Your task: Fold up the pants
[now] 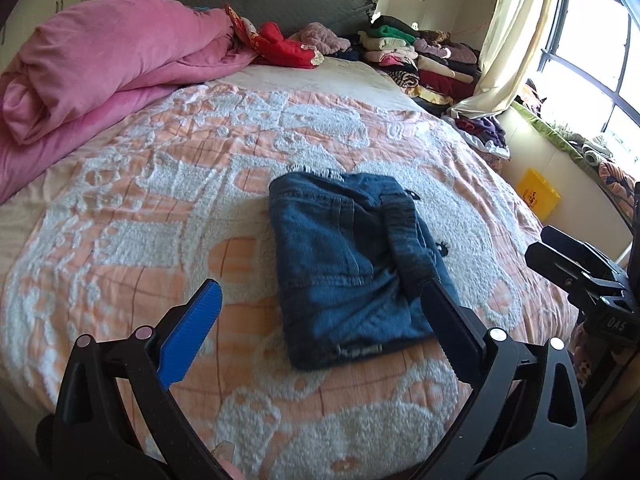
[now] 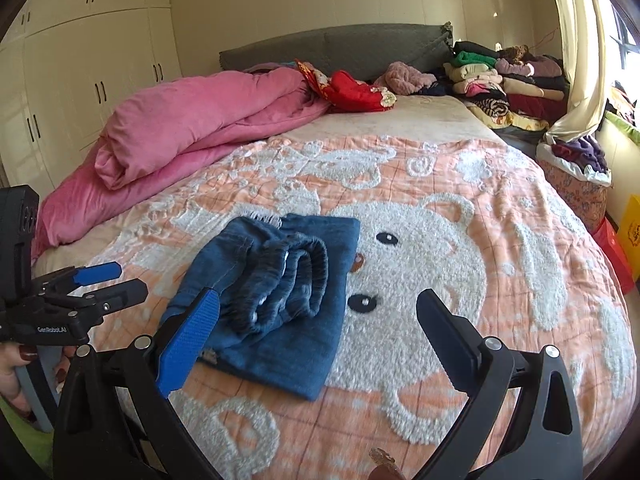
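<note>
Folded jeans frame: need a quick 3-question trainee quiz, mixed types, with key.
1. True or false: the left gripper is shut on the jeans.
2. Multiple choice: the jeans lie on A) the pink duvet, B) the bear-print blanket, C) the stacked clothes.
3. Fill in: the right gripper has its jaws ____.

Key: 1 false, both grippers are open and hold nothing; 2 B; 3 open.

Bright daylight from the blown-out window (image 1: 592,40), fisheye-warped edges.
</note>
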The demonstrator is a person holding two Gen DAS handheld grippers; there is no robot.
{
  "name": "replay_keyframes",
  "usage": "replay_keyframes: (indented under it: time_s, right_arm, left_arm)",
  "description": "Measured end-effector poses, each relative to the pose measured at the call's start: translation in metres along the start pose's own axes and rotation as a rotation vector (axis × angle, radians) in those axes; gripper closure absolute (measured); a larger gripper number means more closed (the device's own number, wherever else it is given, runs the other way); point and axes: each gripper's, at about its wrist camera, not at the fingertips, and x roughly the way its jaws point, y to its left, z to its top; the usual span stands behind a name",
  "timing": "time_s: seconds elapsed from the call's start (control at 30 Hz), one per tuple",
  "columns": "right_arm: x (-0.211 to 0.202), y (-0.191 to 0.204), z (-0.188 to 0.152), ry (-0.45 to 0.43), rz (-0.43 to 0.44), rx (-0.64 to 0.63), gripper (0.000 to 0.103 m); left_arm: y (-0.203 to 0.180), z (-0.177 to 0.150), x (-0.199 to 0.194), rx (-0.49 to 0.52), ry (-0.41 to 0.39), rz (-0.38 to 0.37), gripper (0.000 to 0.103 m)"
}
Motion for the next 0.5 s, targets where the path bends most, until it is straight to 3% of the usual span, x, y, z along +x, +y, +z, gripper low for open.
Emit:
replay_keyframes:
  time_s: [0.23,0.5]
  right_arm:
    - [-0.002,0.009,-0.019,0.071,-0.004,0.001,0.005]
    - [-0.002,0.013,-0.027,0.091,-0.017,-0.004,0.005]
  left_arm:
    - [-0.003,-0.018,-0.006,-0.005,0.025,0.000,0.010]
    - [-0.006,-0.024,-0.005,-0.013,0.040,-0.005,0.010]
